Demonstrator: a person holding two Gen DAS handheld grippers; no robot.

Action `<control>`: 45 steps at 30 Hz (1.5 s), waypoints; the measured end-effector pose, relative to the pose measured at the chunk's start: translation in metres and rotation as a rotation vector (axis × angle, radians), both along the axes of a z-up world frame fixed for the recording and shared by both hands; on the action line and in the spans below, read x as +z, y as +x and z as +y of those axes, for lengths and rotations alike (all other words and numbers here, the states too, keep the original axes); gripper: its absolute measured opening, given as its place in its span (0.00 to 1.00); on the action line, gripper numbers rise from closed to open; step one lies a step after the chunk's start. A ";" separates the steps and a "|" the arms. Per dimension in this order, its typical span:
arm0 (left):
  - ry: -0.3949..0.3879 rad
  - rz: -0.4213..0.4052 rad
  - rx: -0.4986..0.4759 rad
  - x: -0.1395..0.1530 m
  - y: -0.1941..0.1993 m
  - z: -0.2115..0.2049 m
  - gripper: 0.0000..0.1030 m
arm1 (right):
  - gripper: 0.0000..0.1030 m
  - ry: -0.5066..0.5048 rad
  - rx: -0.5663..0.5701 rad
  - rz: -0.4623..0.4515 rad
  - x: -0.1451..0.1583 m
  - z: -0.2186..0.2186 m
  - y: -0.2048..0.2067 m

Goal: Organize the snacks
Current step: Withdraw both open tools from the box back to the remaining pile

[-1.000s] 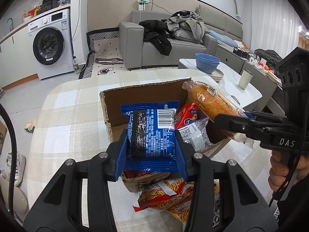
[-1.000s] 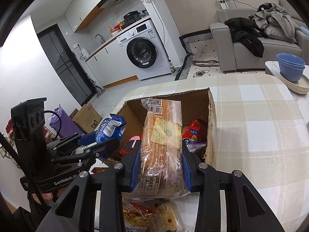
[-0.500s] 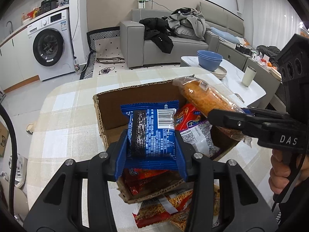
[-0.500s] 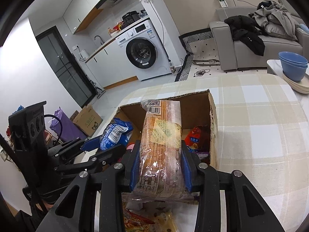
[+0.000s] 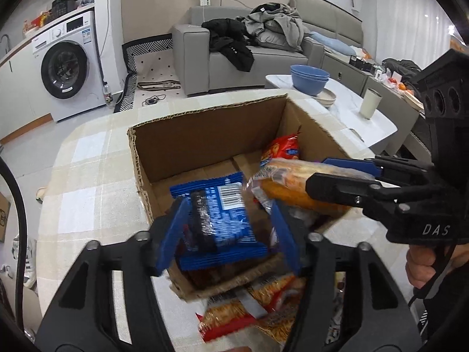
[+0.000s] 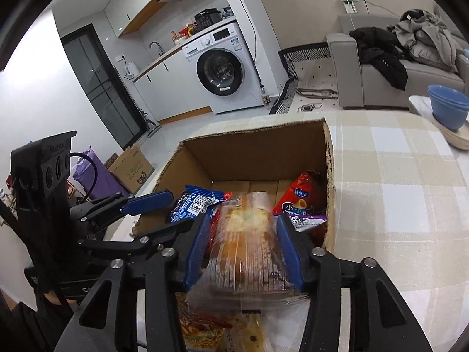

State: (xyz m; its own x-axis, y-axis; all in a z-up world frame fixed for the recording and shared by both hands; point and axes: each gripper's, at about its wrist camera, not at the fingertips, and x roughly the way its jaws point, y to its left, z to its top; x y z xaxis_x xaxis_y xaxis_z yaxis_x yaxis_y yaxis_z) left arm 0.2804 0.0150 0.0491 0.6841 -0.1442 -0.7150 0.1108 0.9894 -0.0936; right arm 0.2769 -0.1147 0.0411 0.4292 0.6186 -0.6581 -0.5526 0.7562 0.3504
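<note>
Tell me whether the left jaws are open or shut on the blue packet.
Open. The left gripper has just been opening: gaps show between both pads and the blue packet, which lies between them over the cardboard box.

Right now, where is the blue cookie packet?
In the left wrist view the blue cookie packet sits between the left gripper's open fingers, over the cardboard box's near left part, beside the bread loaf.
</note>
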 end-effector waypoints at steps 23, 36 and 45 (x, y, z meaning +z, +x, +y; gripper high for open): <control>-0.030 -0.045 0.110 0.006 -0.110 0.019 0.99 | 0.99 -0.058 -0.103 -0.033 -0.008 -0.059 -0.079; -0.024 -0.022 0.120 -0.005 -0.158 0.014 0.99 | 0.99 -0.077 -0.090 -0.006 -0.033 -0.073 -0.125; -0.018 -0.002 0.098 -0.012 -0.159 0.003 0.99 | 0.99 -0.197 -0.045 0.010 -0.045 -0.050 -0.128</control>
